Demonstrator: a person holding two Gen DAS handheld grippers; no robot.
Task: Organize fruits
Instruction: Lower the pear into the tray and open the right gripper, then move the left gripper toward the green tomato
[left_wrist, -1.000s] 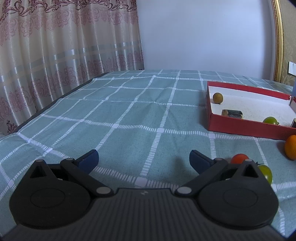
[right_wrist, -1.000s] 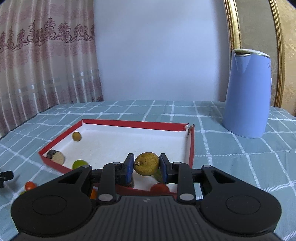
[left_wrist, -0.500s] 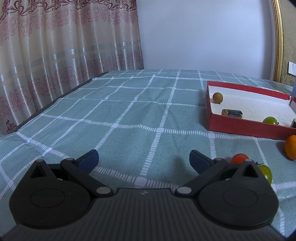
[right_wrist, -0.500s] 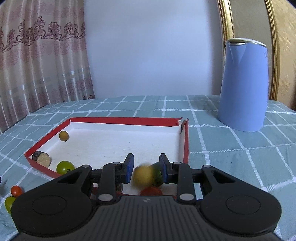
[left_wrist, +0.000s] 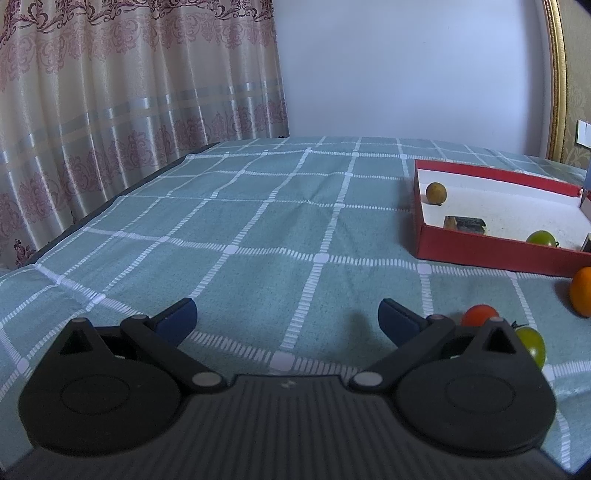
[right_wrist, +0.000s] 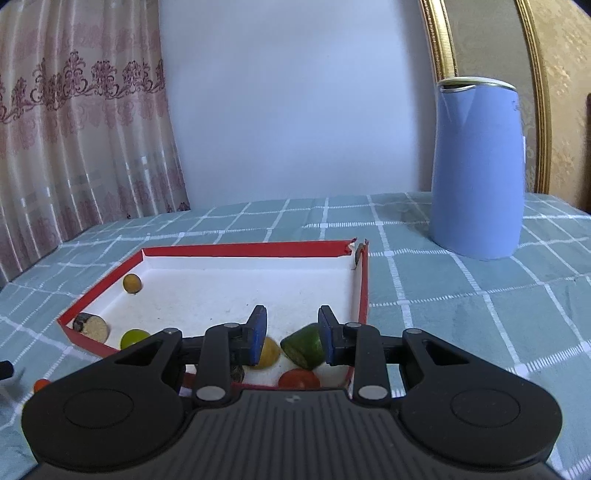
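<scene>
Right wrist view: right gripper (right_wrist: 288, 334) hangs level above the red tray (right_wrist: 360, 295), jaws apart, yellow fruit (right_wrist: 267, 352) lying loose below; left gripper (left_wrist: 287, 319) low over the table (left_wrist: 258, 229), jaws spread wide

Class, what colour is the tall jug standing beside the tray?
Light blue jug; the right wrist view shows it best.

Soft daylight filters through the curtain (left_wrist: 110, 110) on the left and lights both views evenly, with a cool bluish cast. Shadows on the table (left_wrist: 258, 229) are faint. Fisheye distortion bends the gold frame (right_wrist: 439, 74) and darkens the corners. Focus is sharp; only the right-wrist view's lower left edge smears.
</scene>
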